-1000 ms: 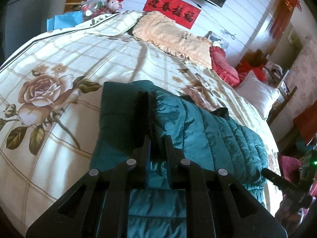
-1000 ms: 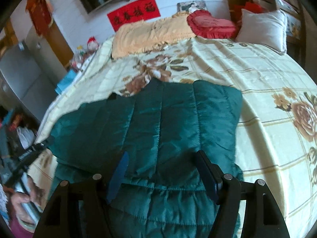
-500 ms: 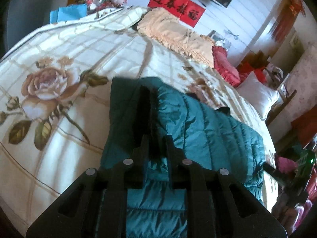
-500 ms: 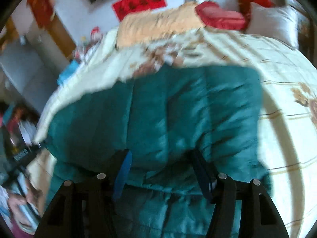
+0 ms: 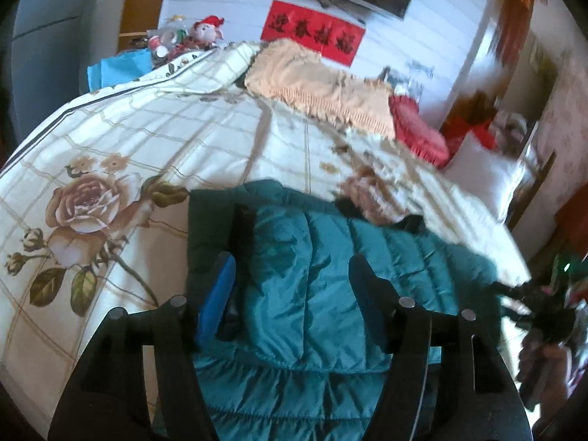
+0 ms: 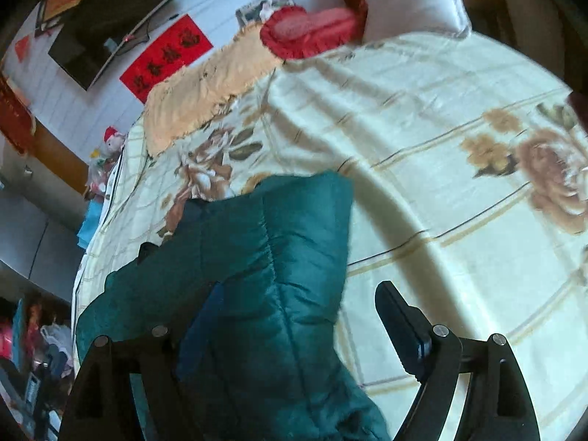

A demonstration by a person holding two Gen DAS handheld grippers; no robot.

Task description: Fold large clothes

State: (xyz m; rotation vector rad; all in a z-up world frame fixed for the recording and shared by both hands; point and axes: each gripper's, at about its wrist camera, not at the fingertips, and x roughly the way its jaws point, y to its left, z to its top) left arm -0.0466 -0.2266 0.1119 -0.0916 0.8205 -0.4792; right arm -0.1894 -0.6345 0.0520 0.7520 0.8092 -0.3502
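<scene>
A teal quilted puffer jacket [image 5: 330,275] lies folded over on the floral bedspread [image 5: 147,139]. My left gripper [image 5: 294,286] is open, its fingers spread wide just above the jacket's folded edge. The jacket also shows in the right wrist view [image 6: 264,257], at lower left. My right gripper [image 6: 301,316] is open, with its left finger over the jacket and its right finger [image 6: 400,319] over bare bedspread [image 6: 441,147] beside the jacket's right edge.
A peach fringed blanket [image 5: 323,84], a red cushion [image 5: 419,128] and a white pillow [image 5: 485,172] lie at the head of the bed. A plush toy and clutter [image 5: 183,36] sit at the far left corner. Wide bedspread lies left of the jacket.
My left gripper was shut on a fold of the jacket and has opened, letting it go. My right gripper has stayed open and shifted right, toward the jacket's right edge.
</scene>
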